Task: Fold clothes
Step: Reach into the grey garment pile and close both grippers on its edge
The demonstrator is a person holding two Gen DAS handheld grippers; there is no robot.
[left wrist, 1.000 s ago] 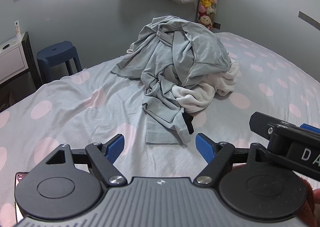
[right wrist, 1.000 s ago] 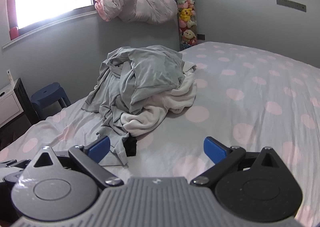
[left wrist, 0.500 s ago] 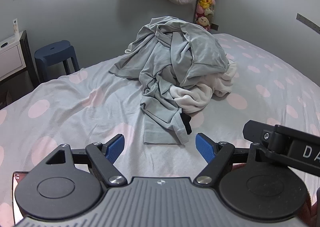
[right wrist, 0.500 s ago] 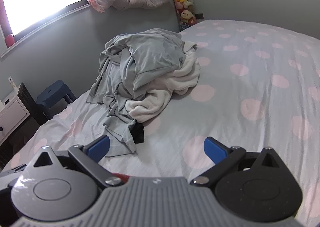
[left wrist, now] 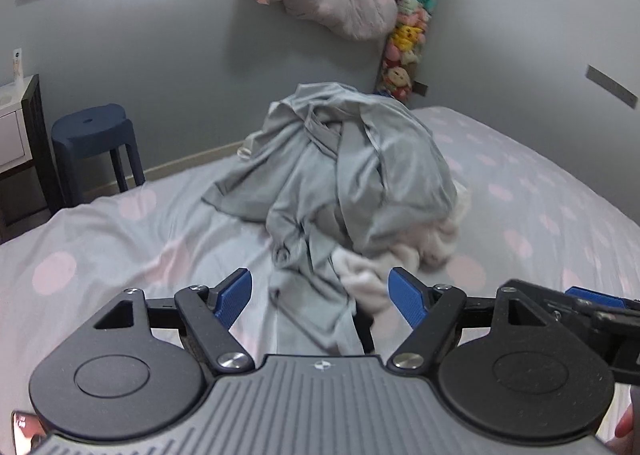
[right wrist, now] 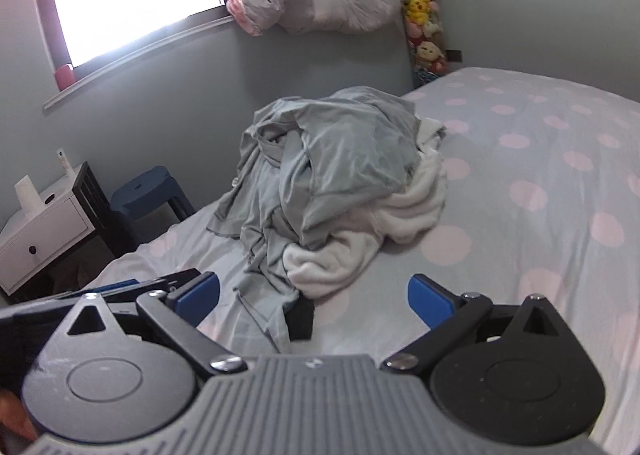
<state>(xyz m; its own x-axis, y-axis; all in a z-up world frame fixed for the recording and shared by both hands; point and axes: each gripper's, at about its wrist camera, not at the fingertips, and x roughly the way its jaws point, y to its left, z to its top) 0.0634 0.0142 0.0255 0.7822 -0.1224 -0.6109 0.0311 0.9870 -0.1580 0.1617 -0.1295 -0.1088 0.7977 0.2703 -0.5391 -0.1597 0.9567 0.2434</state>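
A heap of clothes lies on the bed: grey garments [left wrist: 352, 183] on top, a white fleece piece [left wrist: 404, 255] under them, and a small black item [right wrist: 300, 319] at the near edge. The heap also shows in the right wrist view [right wrist: 332, 167]. My left gripper [left wrist: 322, 297] is open and empty, just short of the heap's near grey flap. My right gripper [right wrist: 314, 295] is open and empty, close to the black item. Each gripper shows at the other view's lower corner.
The bed has a grey sheet with pink dots [right wrist: 540, 195]. A blue stool [left wrist: 94, 135] and a white nightstand [right wrist: 44, 223] stand to the left of the bed. A rolled duvet [left wrist: 320, 3] rests on the window sill; plush toys [left wrist: 404, 39] hang in the corner.
Both grippers have moved forward toward the heap, which now looks larger and nearer. Both stay open and empty.
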